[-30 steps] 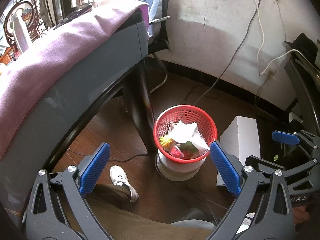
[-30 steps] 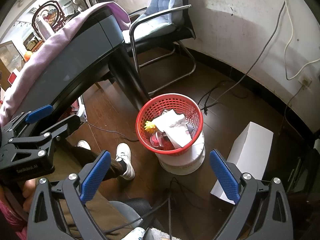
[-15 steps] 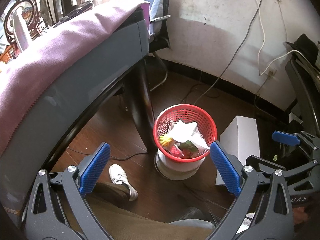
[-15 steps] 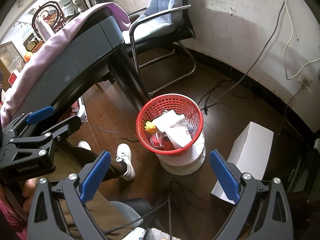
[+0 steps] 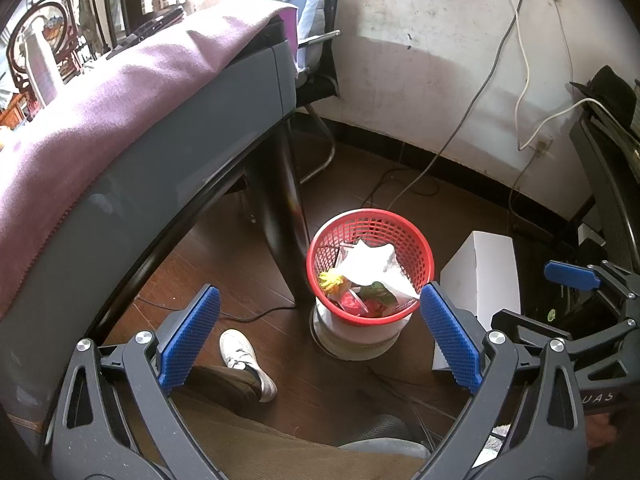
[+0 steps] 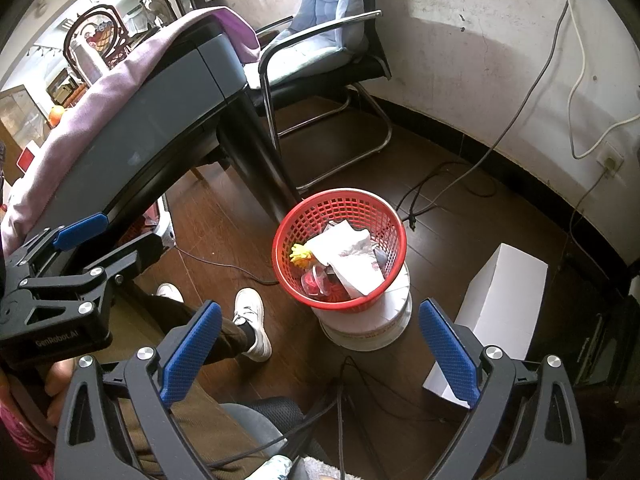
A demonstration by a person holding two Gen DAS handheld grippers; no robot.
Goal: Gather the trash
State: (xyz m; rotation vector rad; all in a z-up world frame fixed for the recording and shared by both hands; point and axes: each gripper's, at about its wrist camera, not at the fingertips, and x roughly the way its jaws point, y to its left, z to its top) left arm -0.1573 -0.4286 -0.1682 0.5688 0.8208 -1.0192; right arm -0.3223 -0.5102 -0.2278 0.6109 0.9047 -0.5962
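Claws left (image 5: pixel 318 340) and right (image 6: pixel 318 342) both spread wide, empty (red basket (image 5: pixel 416 236) below, untouched).

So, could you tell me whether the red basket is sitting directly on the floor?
No, the basket rests on top of a white bucket, which stands on the floor.

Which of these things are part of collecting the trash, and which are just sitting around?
Part of the job:
red basket
white paper in it
yellow scrap in it
left gripper, open, empty
right gripper, open, empty

Just lying about:
white box
chair
purple cloth
wall cables
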